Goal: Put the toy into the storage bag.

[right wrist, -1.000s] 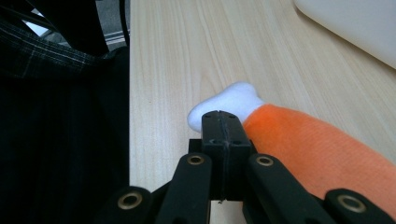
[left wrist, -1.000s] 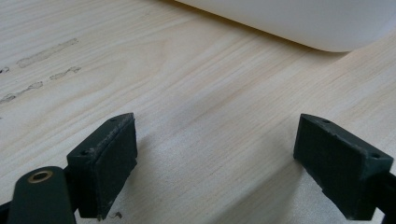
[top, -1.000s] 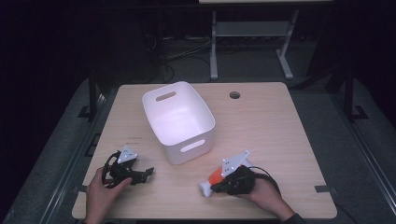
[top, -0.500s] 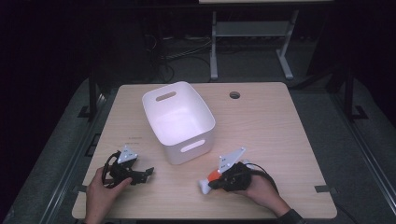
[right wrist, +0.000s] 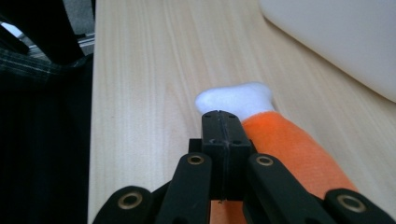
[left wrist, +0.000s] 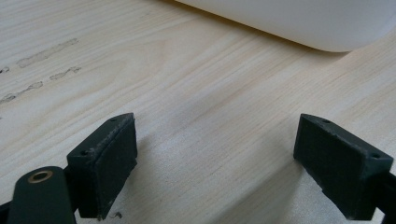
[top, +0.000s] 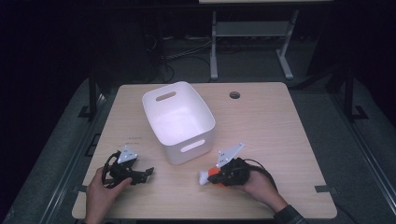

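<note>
Orange and white, the soft toy (top: 208, 174) lies on the near part of the wooden table (top: 280, 126), beside the right gripper (right wrist: 226, 122), whose jaws are pressed together and hold nothing. The left gripper (left wrist: 215, 163) rests near the left with jaws wide apart. I judge nothing is done yet: the toy is not gripped, and the white bin (top: 179, 122) looks empty.

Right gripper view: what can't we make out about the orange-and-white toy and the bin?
- Orange-and-white toy: its near end is hidden by the right hand-held gripper, whose jaws are shut; whether they pinch it can't be told.
- Toy in the high view: too small to identify.
- White bin: cut off by the frame edge.
</note>
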`<state>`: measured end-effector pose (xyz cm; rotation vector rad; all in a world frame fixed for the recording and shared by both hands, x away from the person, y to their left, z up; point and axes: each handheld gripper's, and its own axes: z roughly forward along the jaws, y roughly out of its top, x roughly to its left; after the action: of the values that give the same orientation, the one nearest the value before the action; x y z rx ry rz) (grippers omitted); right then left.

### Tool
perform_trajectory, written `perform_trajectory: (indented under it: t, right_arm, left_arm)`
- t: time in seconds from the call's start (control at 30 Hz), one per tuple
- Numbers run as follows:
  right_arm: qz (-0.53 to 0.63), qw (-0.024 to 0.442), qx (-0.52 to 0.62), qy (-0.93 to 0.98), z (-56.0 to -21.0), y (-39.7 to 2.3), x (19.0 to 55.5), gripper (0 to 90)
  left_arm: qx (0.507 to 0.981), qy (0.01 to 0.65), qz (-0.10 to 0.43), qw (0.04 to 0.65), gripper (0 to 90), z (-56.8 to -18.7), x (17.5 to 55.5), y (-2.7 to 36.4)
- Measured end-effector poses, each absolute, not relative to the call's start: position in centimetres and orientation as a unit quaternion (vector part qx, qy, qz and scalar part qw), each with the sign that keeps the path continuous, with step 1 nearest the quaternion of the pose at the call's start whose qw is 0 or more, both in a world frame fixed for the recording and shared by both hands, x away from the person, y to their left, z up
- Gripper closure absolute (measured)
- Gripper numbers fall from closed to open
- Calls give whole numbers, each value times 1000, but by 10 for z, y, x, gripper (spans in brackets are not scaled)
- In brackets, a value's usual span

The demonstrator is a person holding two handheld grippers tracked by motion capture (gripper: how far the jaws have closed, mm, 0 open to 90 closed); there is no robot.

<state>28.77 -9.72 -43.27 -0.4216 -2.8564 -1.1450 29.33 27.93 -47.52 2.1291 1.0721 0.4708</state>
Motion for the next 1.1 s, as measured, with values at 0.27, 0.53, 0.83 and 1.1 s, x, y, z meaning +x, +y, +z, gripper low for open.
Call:
perform_trajectory:
  t: [0.27, 0.53, 0.83, 1.1]
  right_arm:
    - [-367, 8, -151, -918, -431, -99, 296, 900]
    - [-366, -3, -172, -915, -430, -103, 303, 900]
    - [-362, -11, -188, -913, -429, -106, 310, 900]
    - [-367, -14, -213, -906, -417, -114, 305, 883]
  left_arm:
    - [821, 414, 182, 349, 128, -475, 293, 279]
    - [821, 414, 182, 349, 128, -475, 293, 279]
    - [821, 414, 181, 349, 128, -475, 293, 279]
    - [821, 414, 182, 349, 128, -475, 293, 279]
